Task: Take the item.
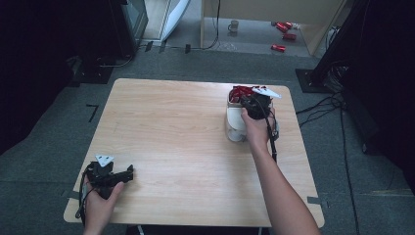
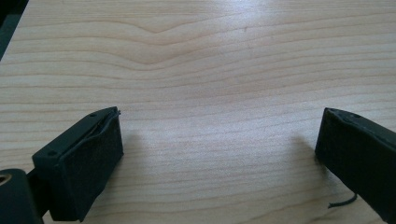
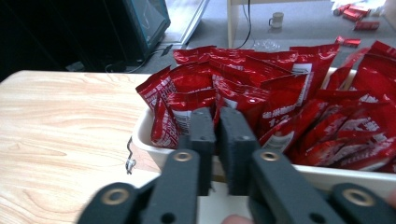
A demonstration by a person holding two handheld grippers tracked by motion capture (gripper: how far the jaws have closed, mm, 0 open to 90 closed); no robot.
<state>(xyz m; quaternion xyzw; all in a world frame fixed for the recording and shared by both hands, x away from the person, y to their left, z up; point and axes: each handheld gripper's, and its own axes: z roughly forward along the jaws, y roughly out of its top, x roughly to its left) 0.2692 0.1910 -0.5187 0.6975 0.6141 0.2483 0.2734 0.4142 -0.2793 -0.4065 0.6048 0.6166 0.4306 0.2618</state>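
Note:
A white bin (image 1: 235,128) stands at the far right of the wooden table (image 1: 171,132), packed with several upright red snack packets (image 1: 239,91). My right gripper (image 1: 250,104) hangs over the bin's near side, held in a hand. In the right gripper view its jaws (image 3: 217,133) are shut at the bin's near wall (image 3: 144,140), with the edge of a red packet (image 3: 196,100) pinched between the tips. My left gripper (image 1: 128,172) rests at the table's near left corner. In the left gripper view it (image 2: 219,140) is open wide over bare wood, with nothing between its fingers.
Beyond the table, on the grey floor, lie a few loose red packets (image 1: 283,36) and a mug (image 1: 234,25). Dark equipment and cables stand to the left and right of the table. A small metal clip (image 3: 130,161) lies by the bin.

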